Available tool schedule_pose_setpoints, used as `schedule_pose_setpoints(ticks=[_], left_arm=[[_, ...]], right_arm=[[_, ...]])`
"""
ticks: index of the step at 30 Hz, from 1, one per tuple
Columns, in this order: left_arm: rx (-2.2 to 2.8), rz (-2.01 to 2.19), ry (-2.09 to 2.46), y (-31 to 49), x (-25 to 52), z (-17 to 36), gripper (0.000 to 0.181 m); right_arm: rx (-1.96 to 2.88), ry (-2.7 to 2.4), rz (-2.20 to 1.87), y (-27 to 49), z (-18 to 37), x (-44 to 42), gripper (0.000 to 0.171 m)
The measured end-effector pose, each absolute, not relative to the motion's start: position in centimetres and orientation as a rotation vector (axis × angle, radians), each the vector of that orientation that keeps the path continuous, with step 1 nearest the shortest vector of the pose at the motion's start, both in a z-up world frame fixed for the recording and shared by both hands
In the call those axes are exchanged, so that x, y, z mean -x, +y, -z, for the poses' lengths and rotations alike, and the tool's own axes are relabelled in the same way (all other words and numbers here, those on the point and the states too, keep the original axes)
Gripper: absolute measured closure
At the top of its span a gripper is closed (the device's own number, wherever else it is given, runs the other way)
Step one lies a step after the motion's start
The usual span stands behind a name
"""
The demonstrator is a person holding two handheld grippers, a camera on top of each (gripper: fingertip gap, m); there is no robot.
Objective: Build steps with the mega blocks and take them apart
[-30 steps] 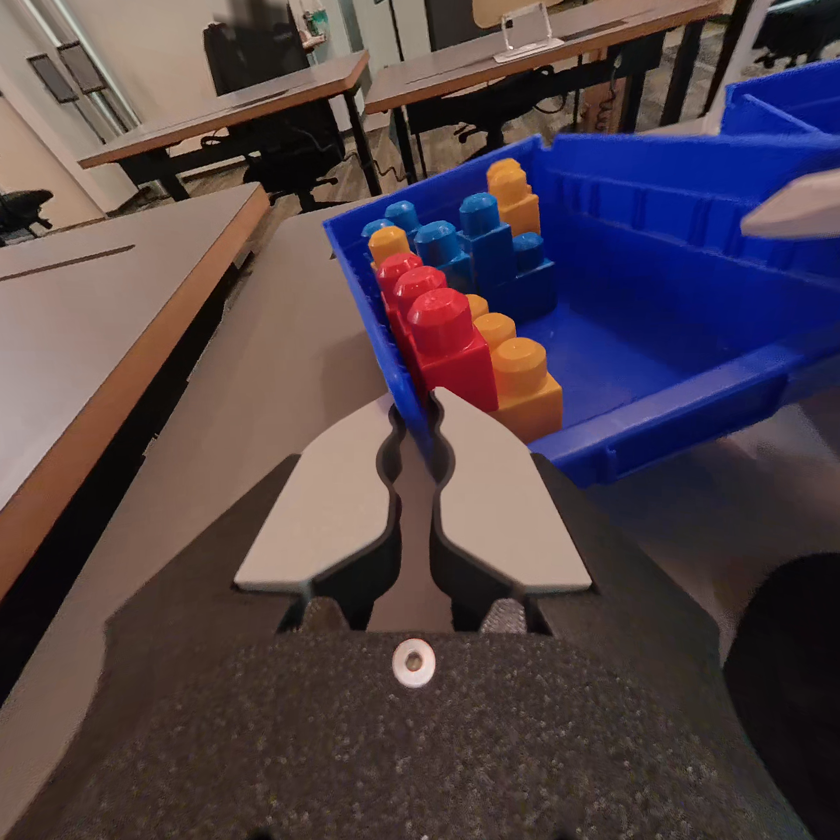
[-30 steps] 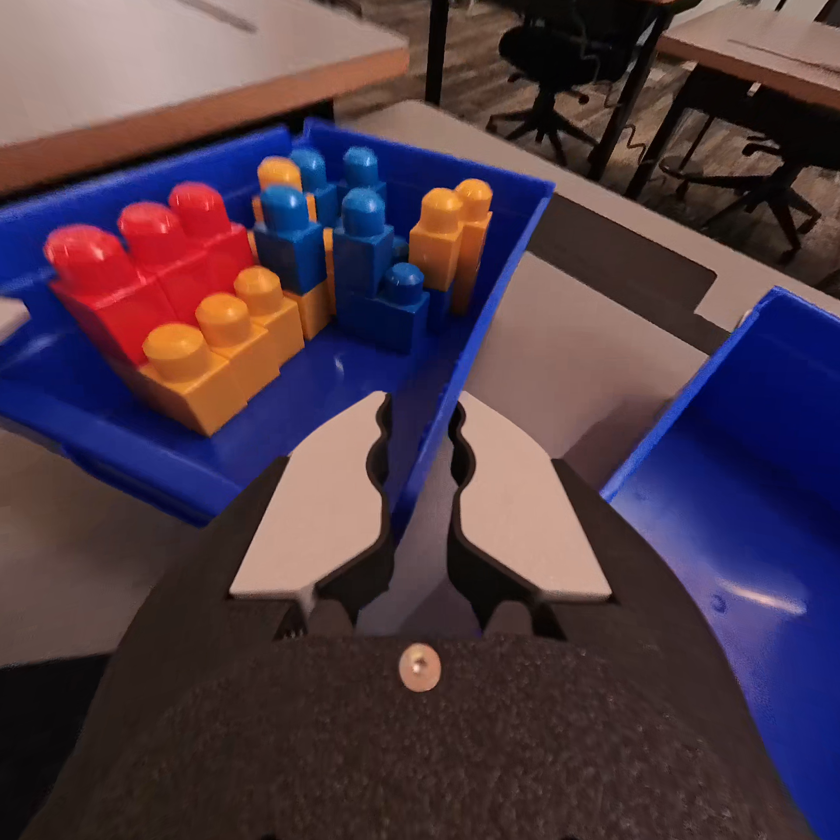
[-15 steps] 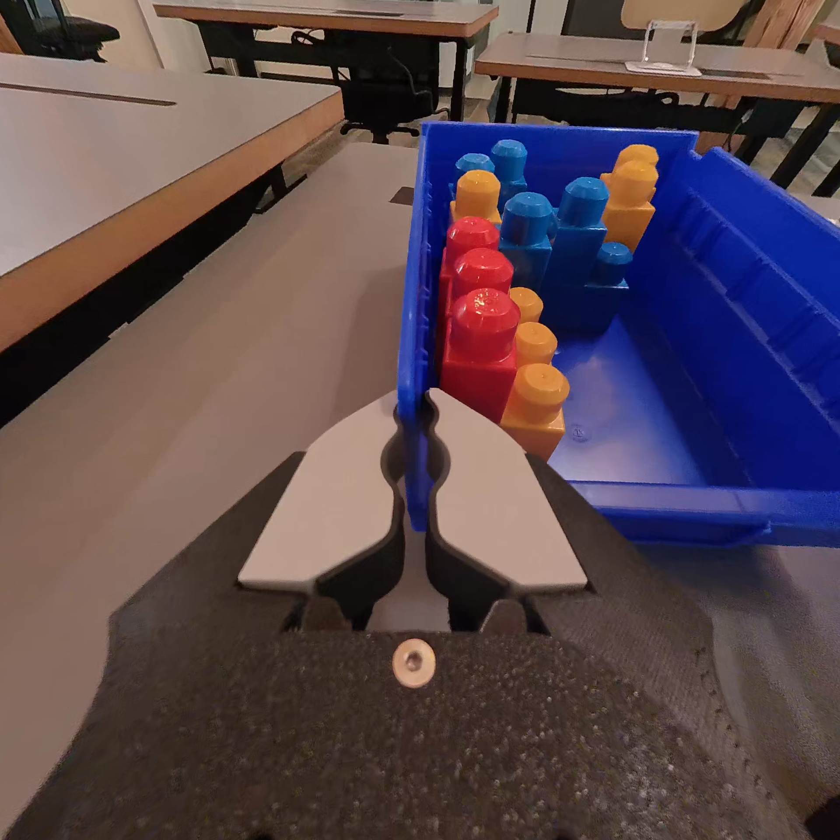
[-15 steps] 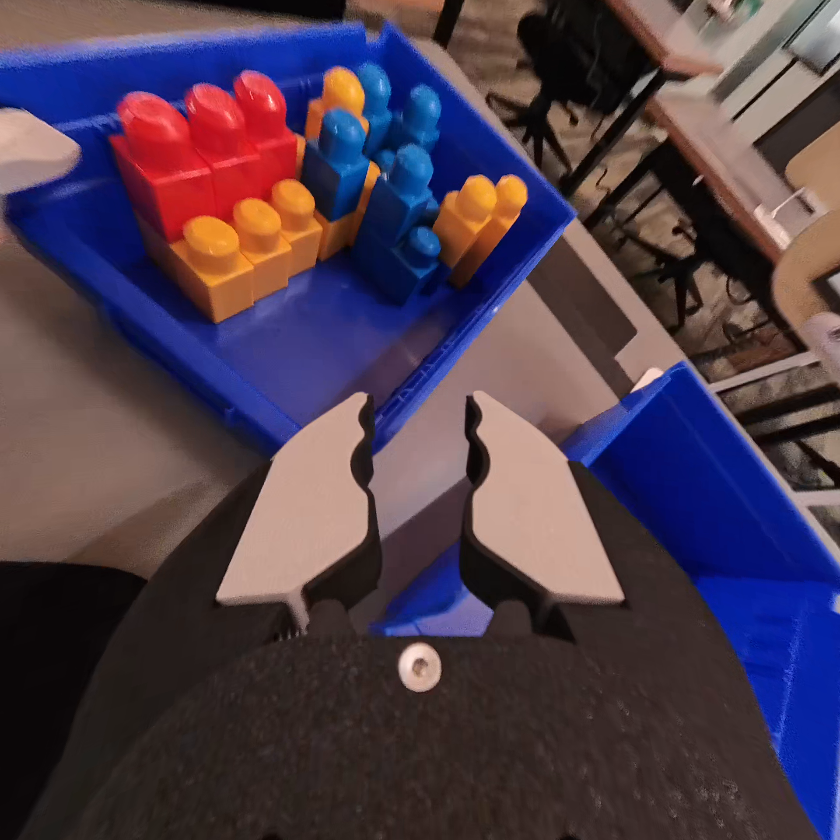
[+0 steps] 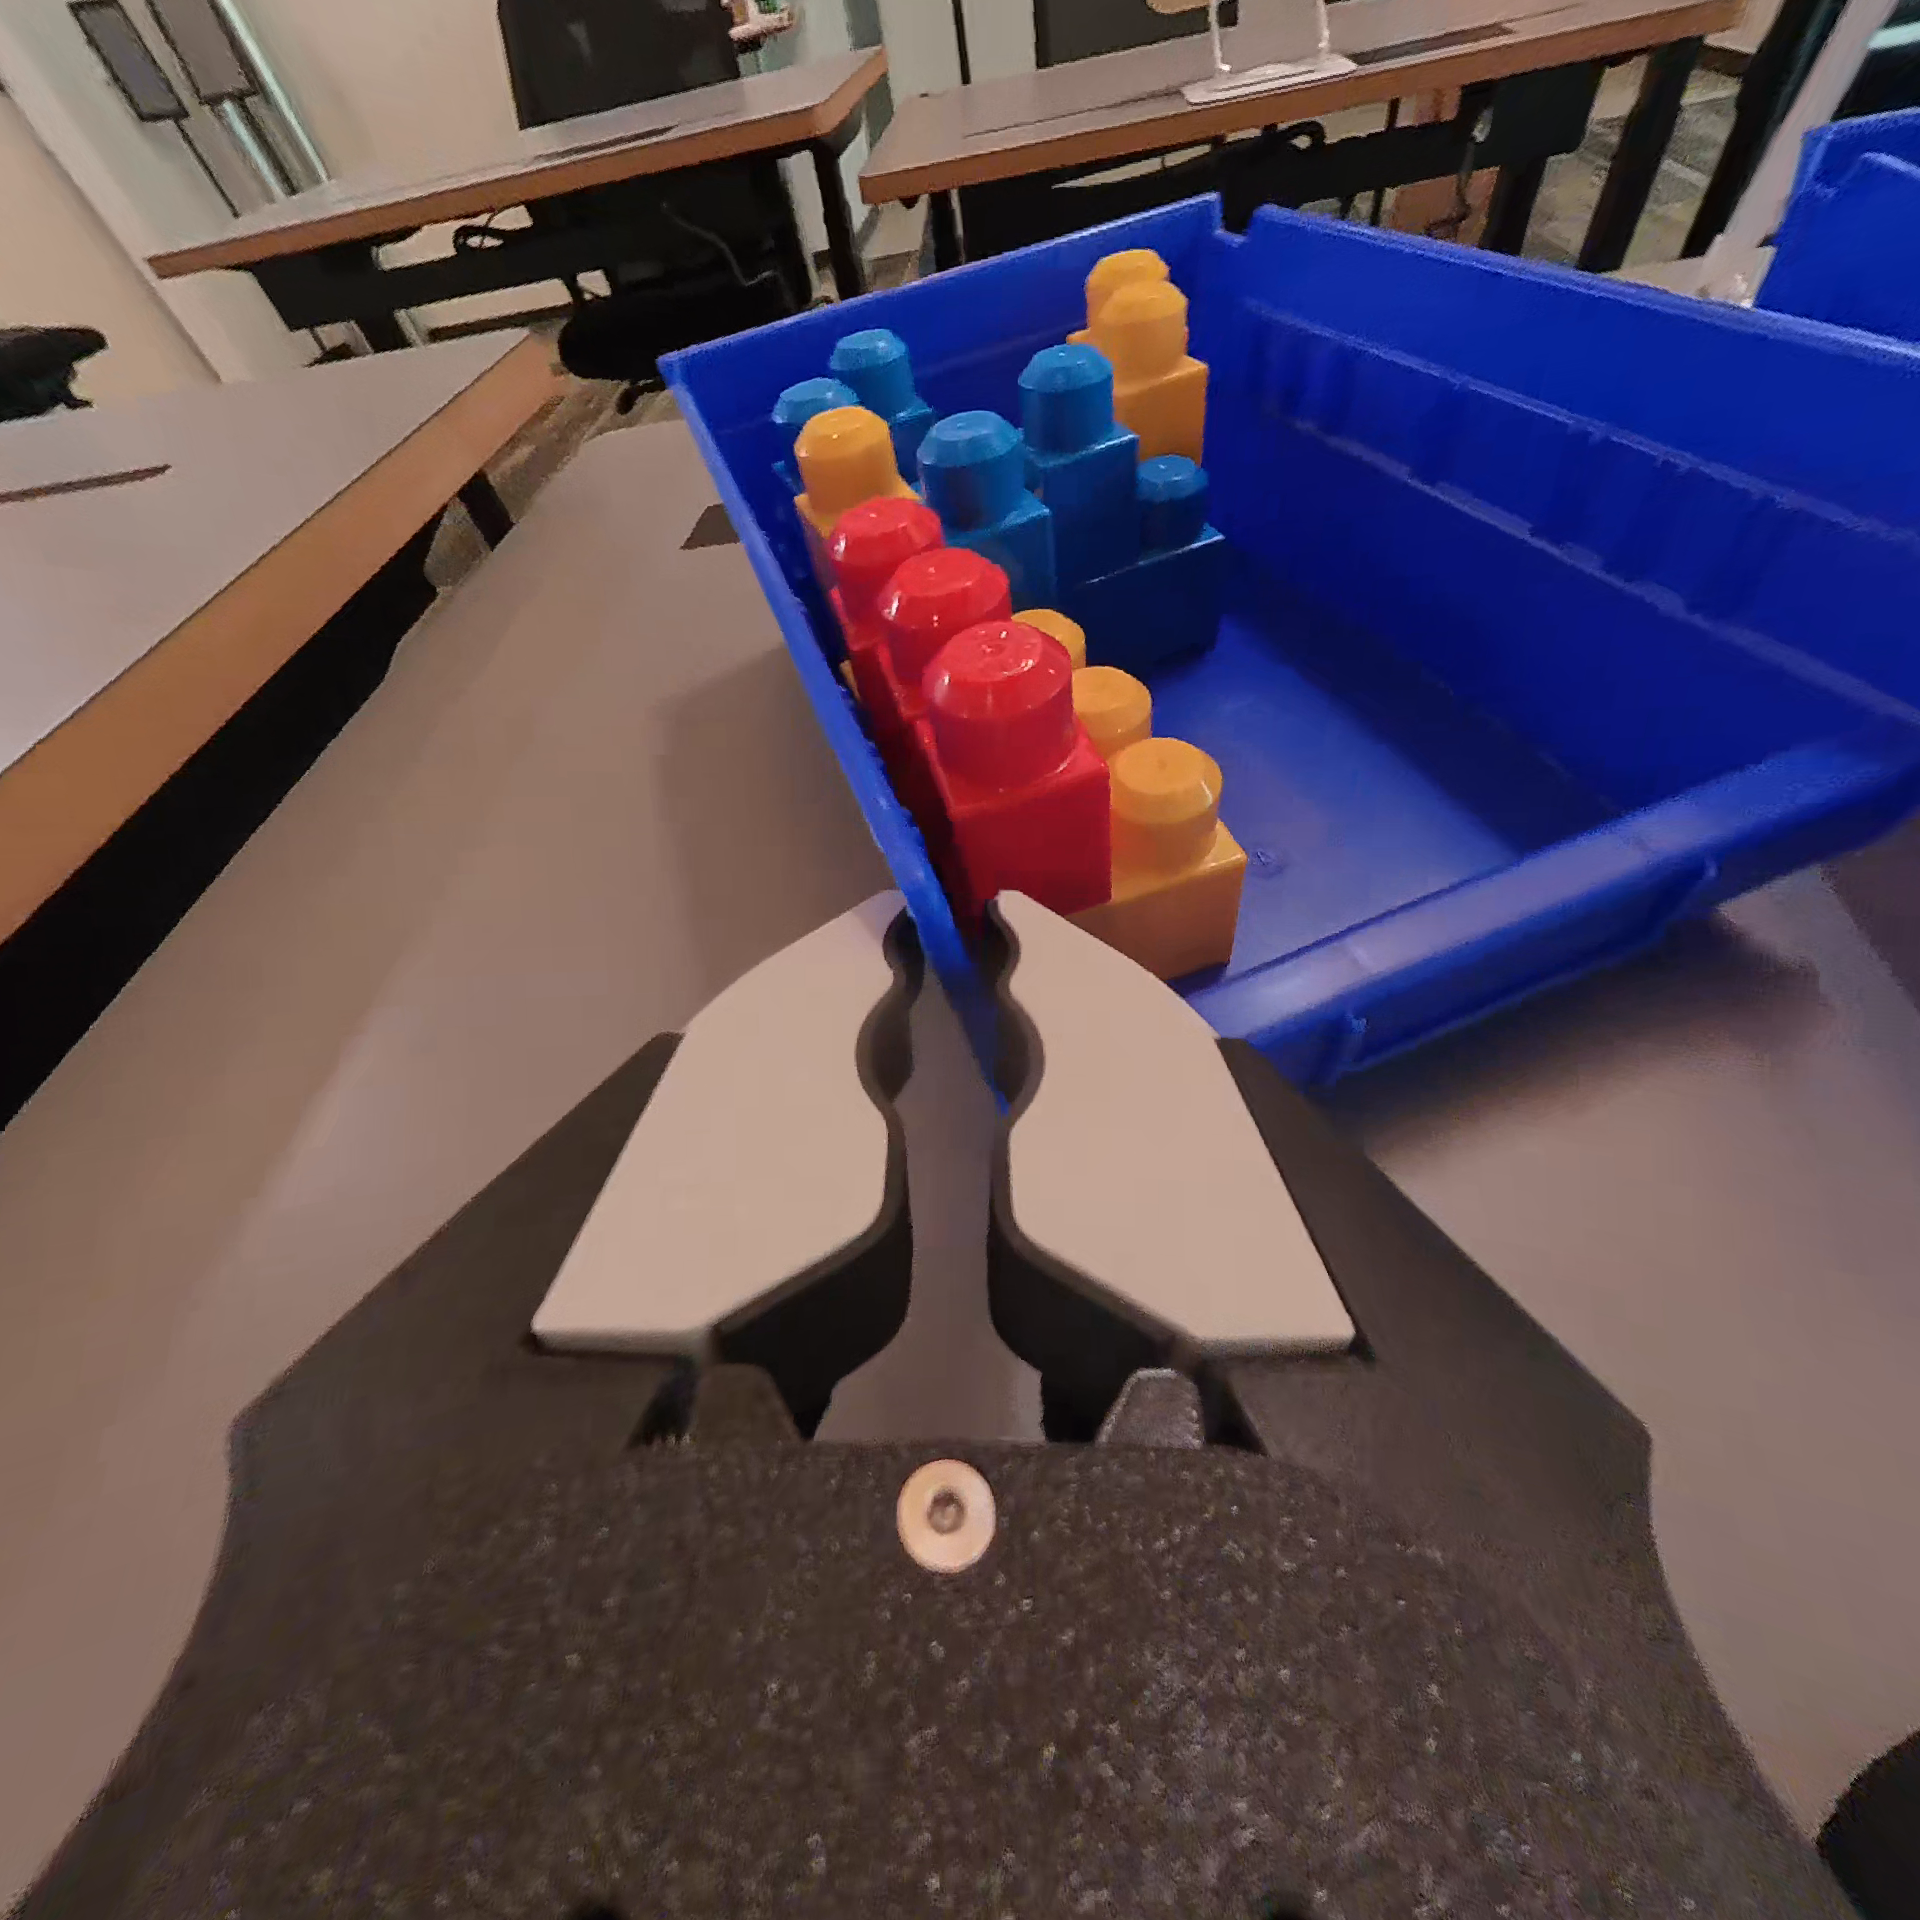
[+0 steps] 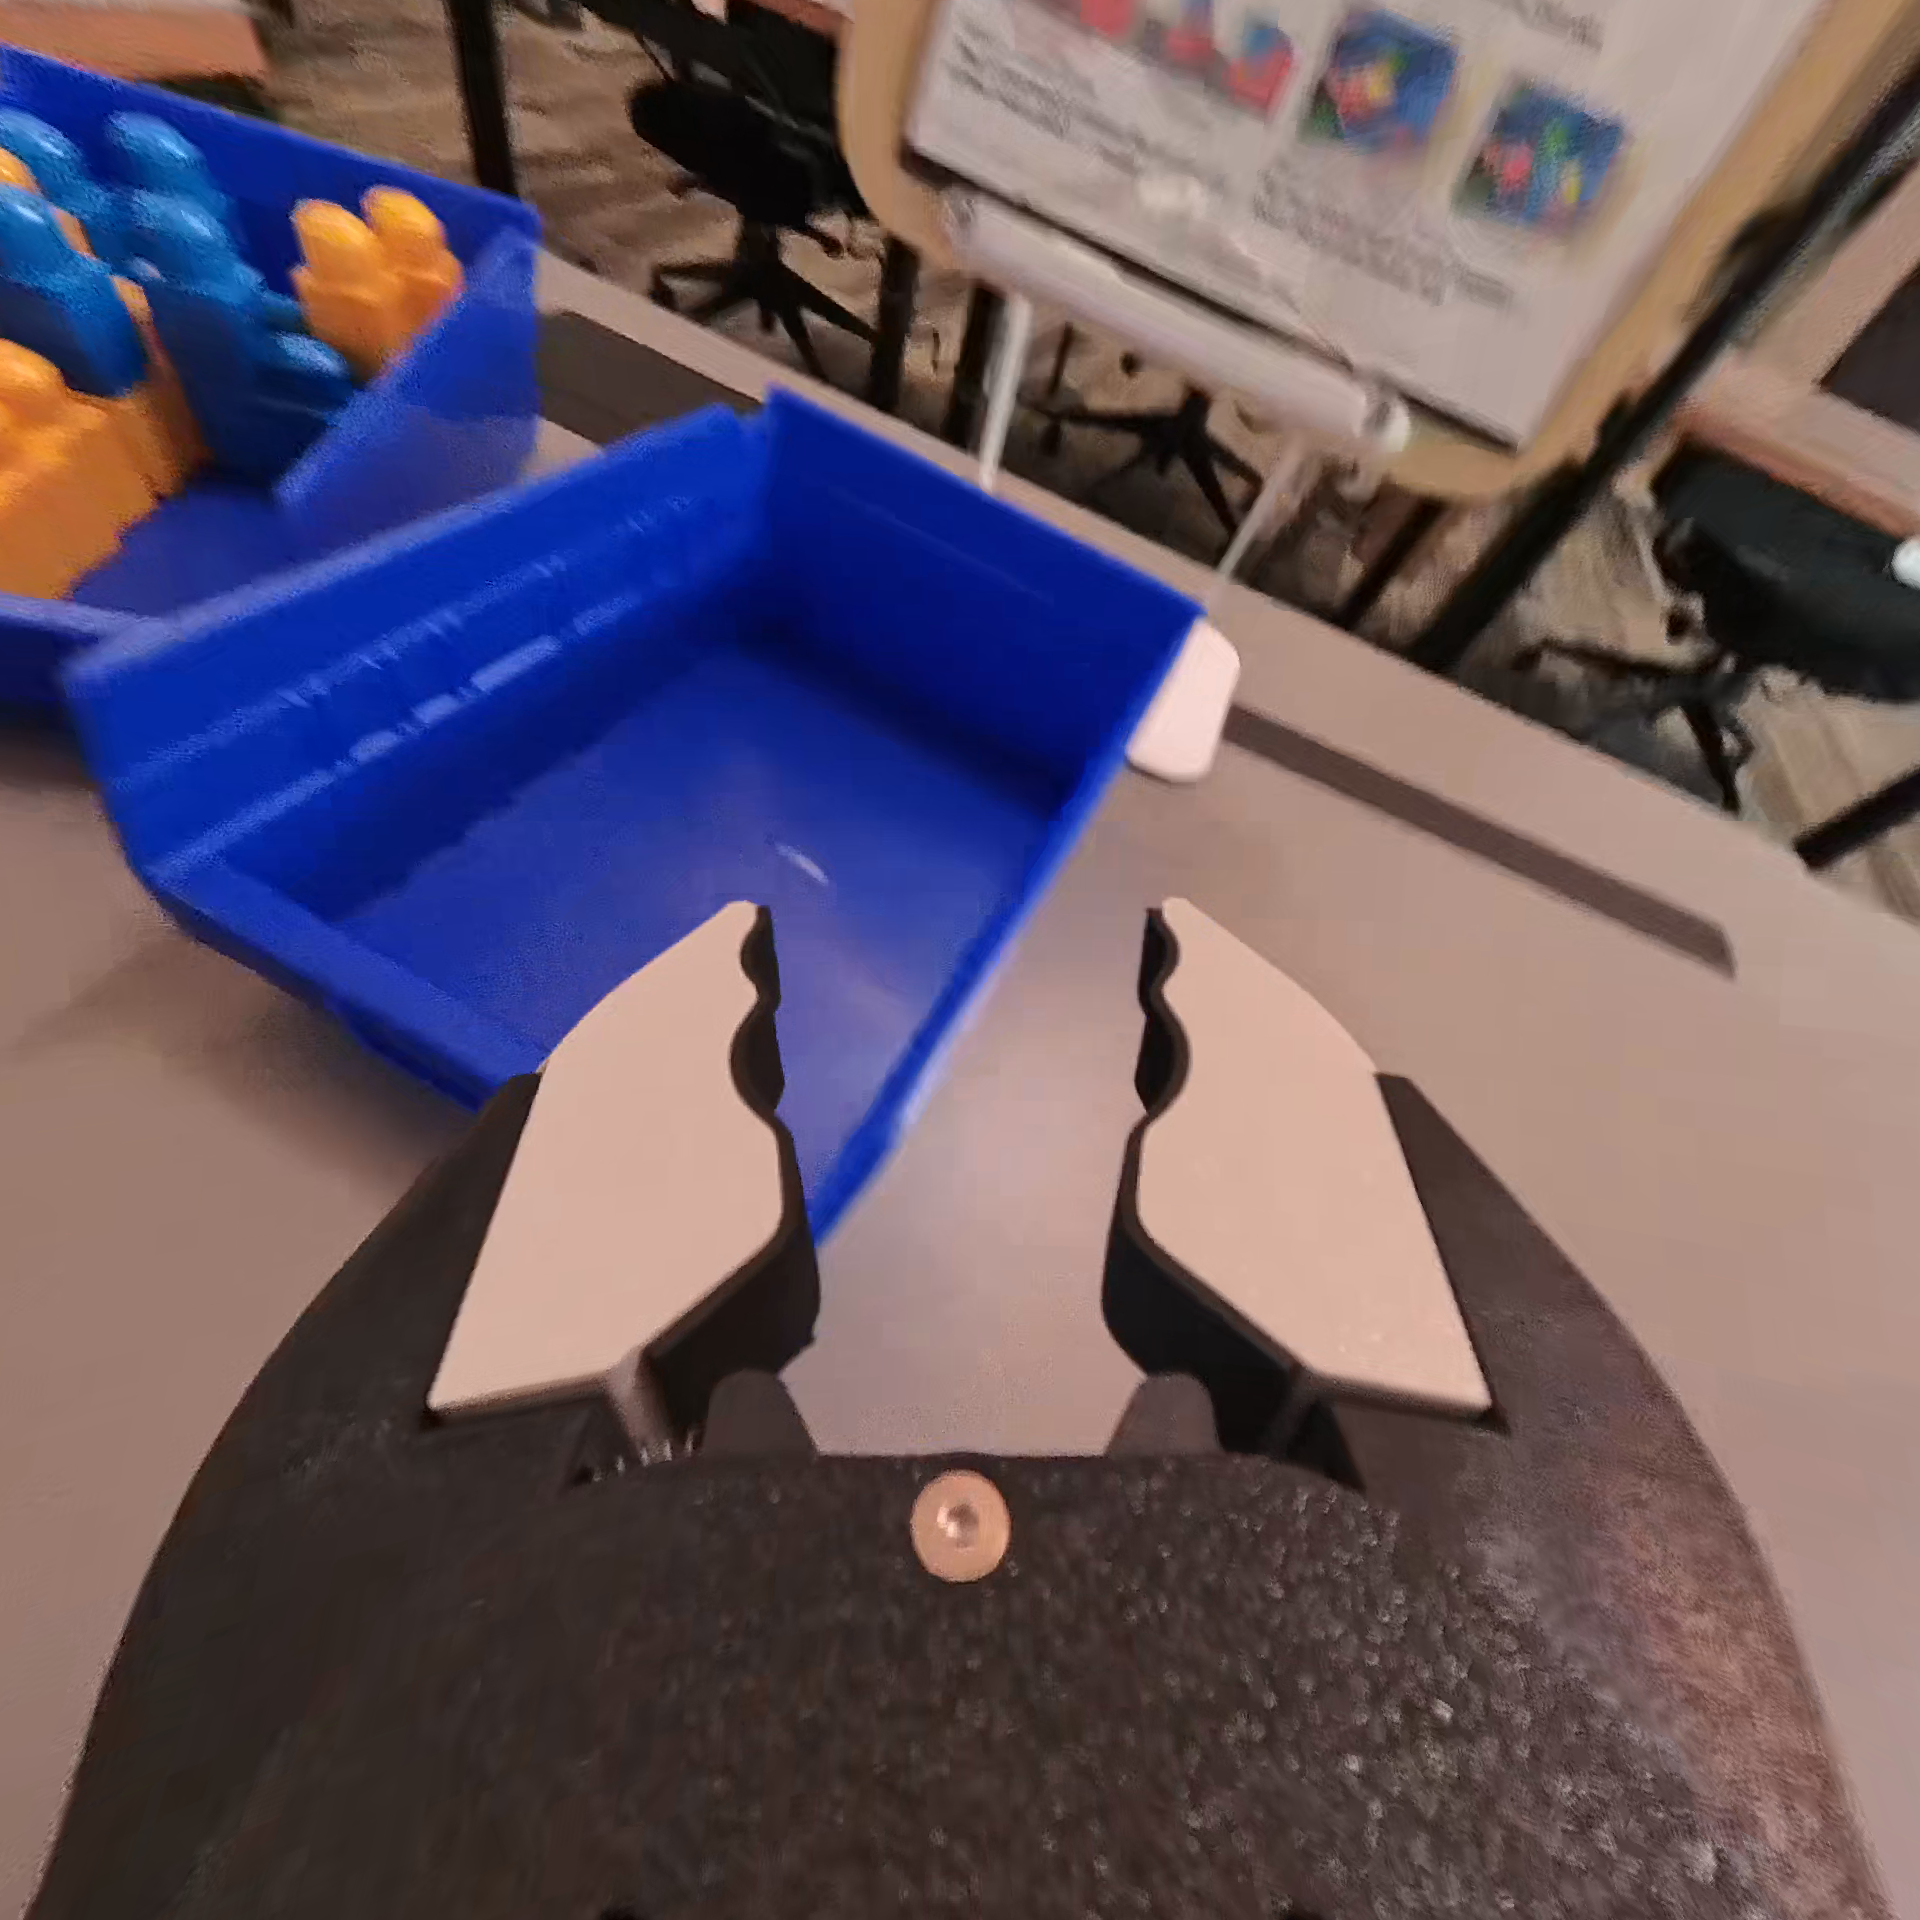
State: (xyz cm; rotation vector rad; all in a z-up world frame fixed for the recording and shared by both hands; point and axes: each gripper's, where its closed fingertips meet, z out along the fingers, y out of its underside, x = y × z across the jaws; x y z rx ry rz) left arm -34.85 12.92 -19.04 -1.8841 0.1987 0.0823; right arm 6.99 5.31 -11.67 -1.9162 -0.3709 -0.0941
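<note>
While the left tongs (image 5: pixel 951 914) pinch the block bin's (image 5: pixel 1558 436) wall to keep it from sliding, the right tongs (image 6: pixel 956 920) hang wide apart over the empty bin (image 6: pixel 644 748).

You are working in an office or classroom-like room. Around your grey table (image 5: pixel 436 935) stand long desks (image 5: pixel 540 177) with wood-coloured edges and black legs, and black swivel chairs (image 6: pixel 769 156) sit on a patterned carpet (image 6: pixel 623 229). A monitor (image 5: pixel 613 52) stands on one desk. A board on a stand (image 6: pixel 1299 156) carries printed sheets with colour pictures. Framed panels (image 5: pixel 166 62) hang on a pale wall.
</note>
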Motion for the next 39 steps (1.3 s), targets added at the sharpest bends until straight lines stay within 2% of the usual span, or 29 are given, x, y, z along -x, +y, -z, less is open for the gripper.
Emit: schedule_pose_setpoints(ticks=[7,10,14,17,20,31,39], left_arm=[[1.848,-0.082,0.28,12.5,34.0,19.3,0.161],[1.818,-0.077,0.293,12.4,33.9,19.0,0.16],[1.802,-0.057,0.296,12.4,33.8,18.9,0.158],[1.773,-0.051,0.296,12.2,33.8,18.5,0.158],[1.749,-0.041,0.298,12.0,33.8,18.1,0.158],[1.695,-0.036,0.286,11.7,34.0,17.3,0.158],[1.667,-0.048,0.279,11.6,34.0,16.8,0.158]], right_arm=[[2.053,-0.236,-0.069,6.3,17.4,-8.9,0.098],[2.075,-0.224,-0.091,7.2,17.6,-9.0,0.117],[2.111,-0.222,-0.121,8.2,17.7,-9.2,0.128],[2.122,-0.233,-0.06,9.0,17.8,-10.1,0.157],[2.125,-0.207,-0.058,9.7,17.8,-11.4,0.164],[2.003,-0.069,-0.159,5.8,14.4,-18.3,0.169],[1.826,0.191,-0.138,1.7,10.9,-27.7,0.169]])
